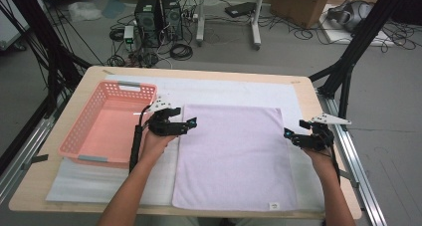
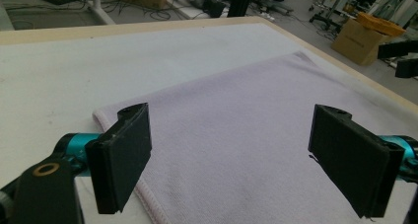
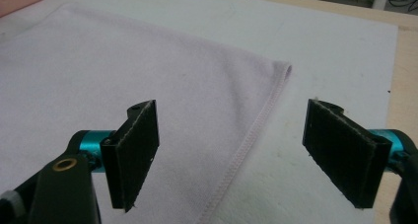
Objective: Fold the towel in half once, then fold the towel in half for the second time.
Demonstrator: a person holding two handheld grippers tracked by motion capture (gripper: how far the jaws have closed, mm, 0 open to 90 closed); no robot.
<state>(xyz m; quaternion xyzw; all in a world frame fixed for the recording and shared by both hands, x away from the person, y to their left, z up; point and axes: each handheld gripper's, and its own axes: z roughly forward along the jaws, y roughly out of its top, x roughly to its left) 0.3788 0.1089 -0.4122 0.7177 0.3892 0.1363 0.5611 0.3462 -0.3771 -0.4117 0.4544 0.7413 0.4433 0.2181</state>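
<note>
Lilac towel (image 1: pixel 231 154), flat on white mat (image 1: pixel 239 89): left gripper (image 1: pixel 190 123) and right gripper (image 1: pixel 288 135) are hovering wide open, empty, at opposite edges, risking pinching the mat along with the hem.

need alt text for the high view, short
A person's two hand-held grippers hover open at either side edge of a lilac towel spread flat on a white mat: left gripper at its left edge, right gripper at its right. An empty pink basket sits to the left.

Lilac towel (image 1: pixel 234 154), salmon-pink basket (image 1: pixel 85 139)
</note>
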